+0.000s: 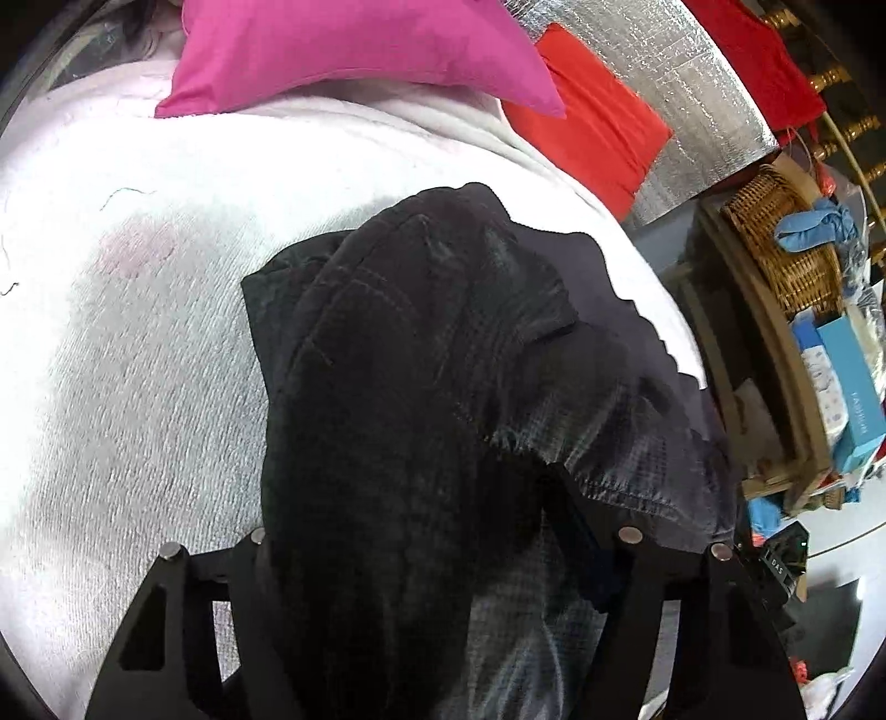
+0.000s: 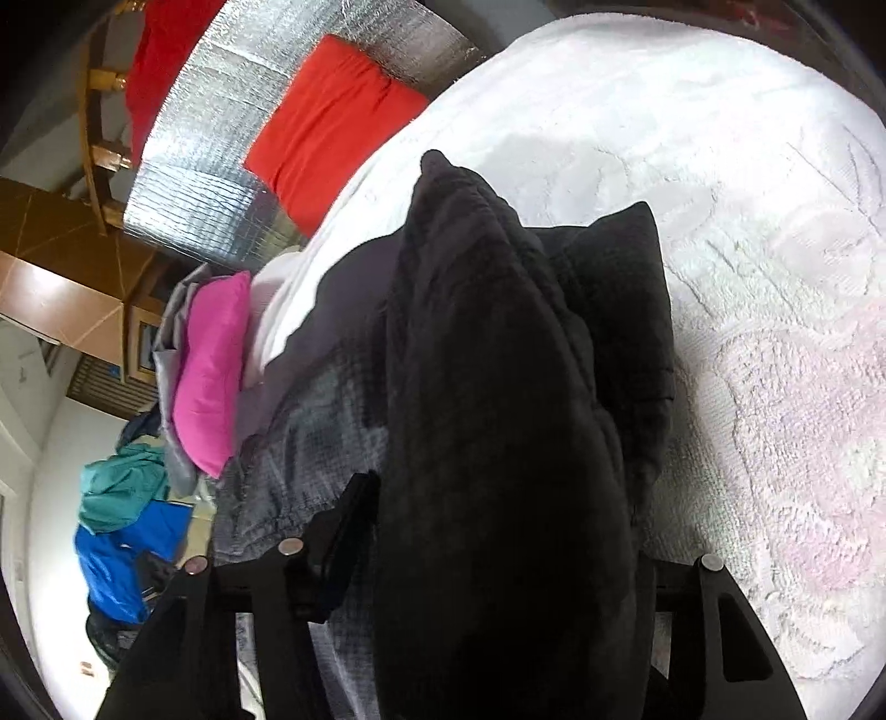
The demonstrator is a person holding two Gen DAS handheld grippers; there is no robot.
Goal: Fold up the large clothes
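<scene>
The left gripper [image 1: 421,554] and right gripper [image 2: 487,554] each clamp bunched dark trousers [image 1: 398,360], which drape ahead onto the white bedspread [image 1: 138,360]. Thick folds could slip free, spoiling alignment.

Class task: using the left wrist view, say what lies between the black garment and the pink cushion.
Only bare white bedspread separates the black garment from the pink cushion.

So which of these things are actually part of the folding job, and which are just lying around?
Part of the job:
- dark garment, bunched between both grippers
- left gripper
- right gripper
- white bedspread, the surface it lies on

Just lying about:
- pink pillow
- red cushion
- wicker basket
- blue and teal clothes on the floor
</scene>
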